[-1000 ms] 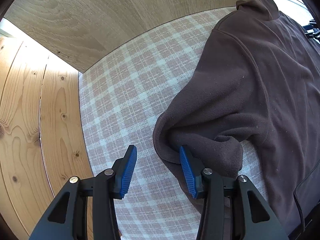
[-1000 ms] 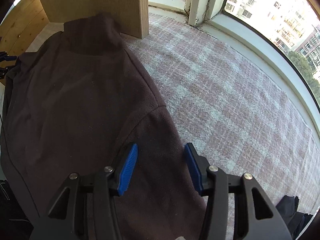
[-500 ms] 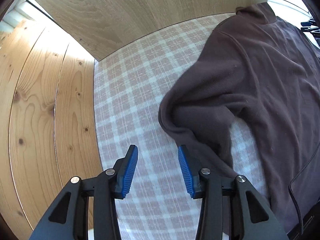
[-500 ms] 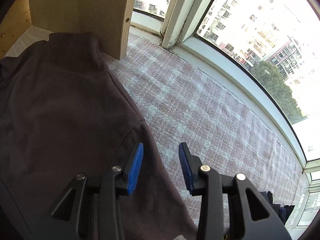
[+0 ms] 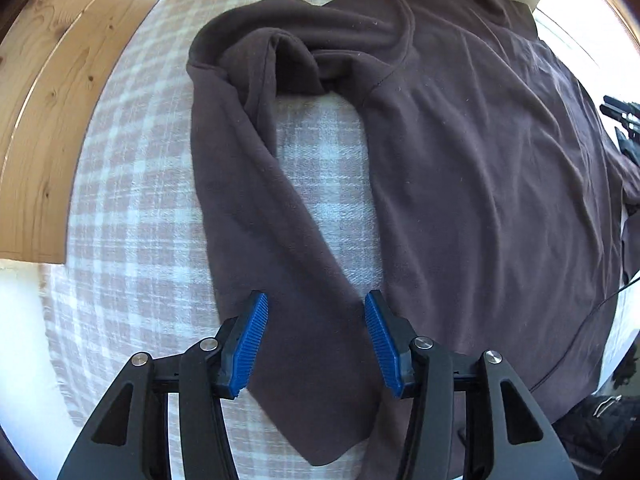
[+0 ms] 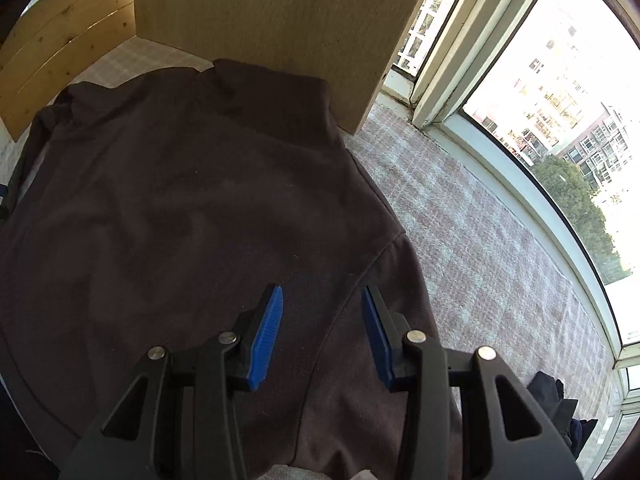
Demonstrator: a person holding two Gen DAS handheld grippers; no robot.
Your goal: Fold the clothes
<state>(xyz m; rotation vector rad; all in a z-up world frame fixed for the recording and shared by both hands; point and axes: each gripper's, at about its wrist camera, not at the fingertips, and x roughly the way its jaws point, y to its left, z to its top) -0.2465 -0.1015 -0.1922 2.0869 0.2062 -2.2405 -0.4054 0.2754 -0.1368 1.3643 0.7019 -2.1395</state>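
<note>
A dark brown fleece pullover [image 5: 480, 168] lies spread on a pink and white plaid cloth [image 5: 132, 216]. Its left sleeve [image 5: 256, 216] bends at the shoulder and runs down toward me. My left gripper [image 5: 316, 336] is open and hangs over the sleeve's lower end, holding nothing. In the right wrist view the pullover [image 6: 180, 208] fills the left and middle, its collar against a wooden panel. My right gripper [image 6: 322, 332] is open above the right shoulder seam, holding nothing.
A wooden panel [image 6: 280, 20] stands behind the collar. Pine boards [image 5: 48, 92] border the cloth on the left. A window frame [image 6: 500, 152] runs along the right side. Dark clothing [image 6: 556, 404] lies at the lower right. The plaid cloth [image 6: 480, 248] lies bare right of the pullover.
My left gripper has pulled back and swung over the sleeve, which now lies stretched toward me. My right gripper has moved left over the pullover's shoulder seam. Both stay open.
</note>
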